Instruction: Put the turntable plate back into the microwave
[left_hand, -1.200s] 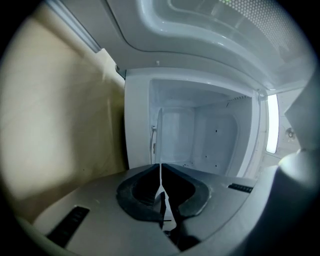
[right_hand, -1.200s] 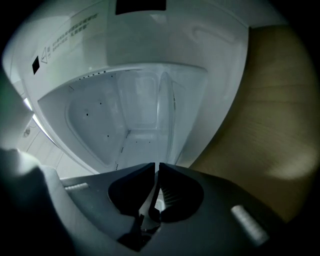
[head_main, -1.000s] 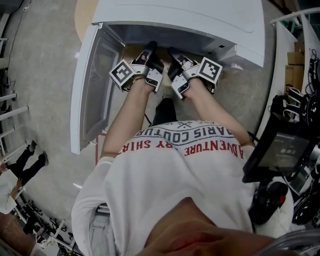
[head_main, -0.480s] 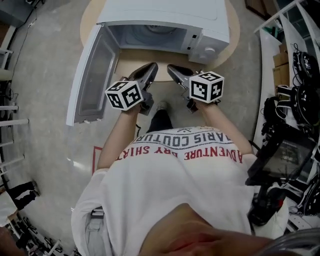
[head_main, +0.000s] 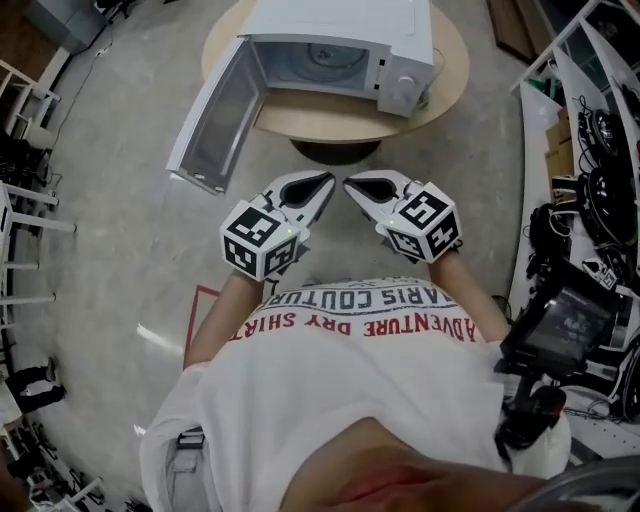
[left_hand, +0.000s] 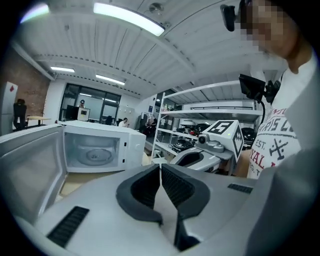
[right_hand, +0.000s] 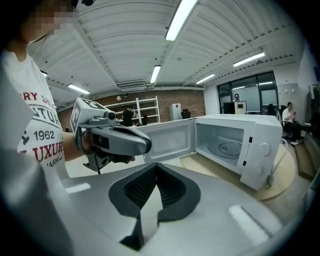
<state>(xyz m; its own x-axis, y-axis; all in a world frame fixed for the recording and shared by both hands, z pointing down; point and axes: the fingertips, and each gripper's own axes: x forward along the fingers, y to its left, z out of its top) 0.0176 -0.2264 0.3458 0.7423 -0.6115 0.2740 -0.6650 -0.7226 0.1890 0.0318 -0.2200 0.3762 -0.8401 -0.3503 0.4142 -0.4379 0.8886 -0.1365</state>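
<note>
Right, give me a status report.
Left gripper shut, empty; right gripper shut, empty. Round glass turntable plate inside white microwave, door open. Nothing blocking the opening.

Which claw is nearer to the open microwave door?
Left. The left claw hangs before the microwave, toward its open door; the right claw is beside it, farther from the door.

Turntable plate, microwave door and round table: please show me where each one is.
turntable plate (left_hand: 95, 155), left gripper view, centre of the plate.
microwave door (head_main: 218, 118), head view, inner window panel.
round table (head_main: 340, 122), head view, bare front edge.
</note>
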